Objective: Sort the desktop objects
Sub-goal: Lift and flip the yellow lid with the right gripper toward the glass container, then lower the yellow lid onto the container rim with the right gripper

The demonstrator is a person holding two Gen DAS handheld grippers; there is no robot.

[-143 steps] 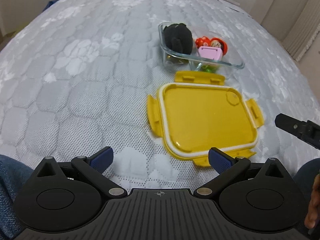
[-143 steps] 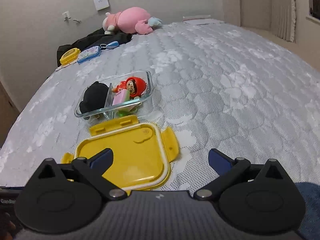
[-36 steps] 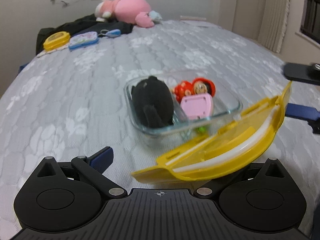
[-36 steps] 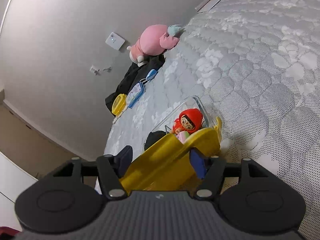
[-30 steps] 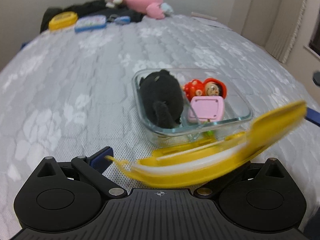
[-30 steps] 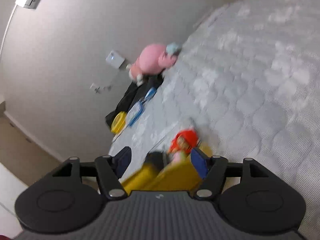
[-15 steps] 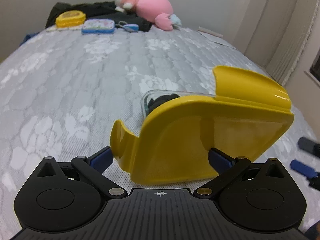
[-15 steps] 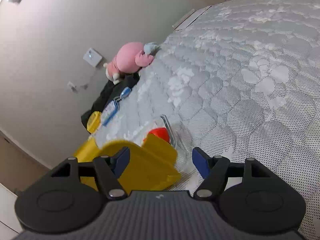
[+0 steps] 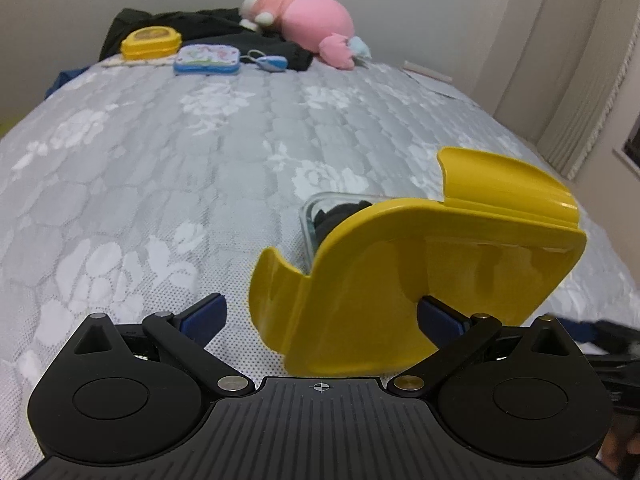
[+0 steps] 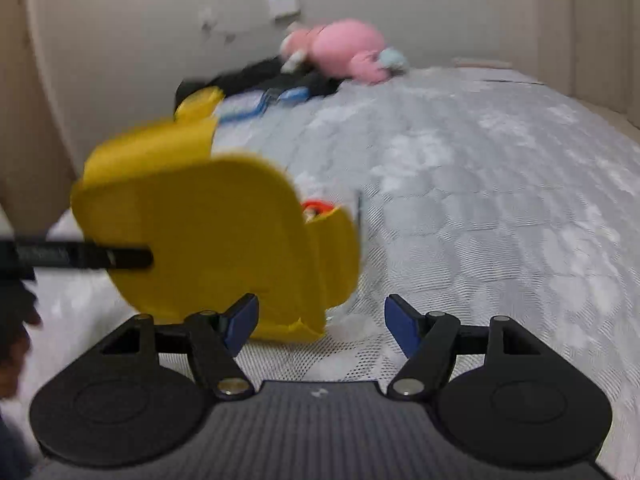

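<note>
The yellow lid (image 9: 416, 280) leans tilted over the near side of the glass container (image 9: 316, 216), hiding most of it; a black item inside shows at the container's left corner. My left gripper (image 9: 320, 316) is open, its right finger pad (image 9: 440, 318) against the lid's face. In the blurred right wrist view the lid (image 10: 208, 236) stands at the left, with the left gripper's finger (image 10: 88, 258) touching it. A red toy (image 10: 316, 208) peeks out behind it. My right gripper (image 10: 320, 318) is open and empty, to the lid's right.
At the far end of the grey quilted bed lie a pink plush toy (image 9: 304, 16), black clothing (image 9: 208, 28), a small yellow box (image 9: 151, 42), a blue-rimmed case (image 9: 207, 60) and a blue keyring (image 9: 268, 62). Curtains hang at the right.
The right gripper let go of the lid and drew back to its right. The lid went from lifted and flat to tilted upright over the container. The left gripper stays open beside it.
</note>
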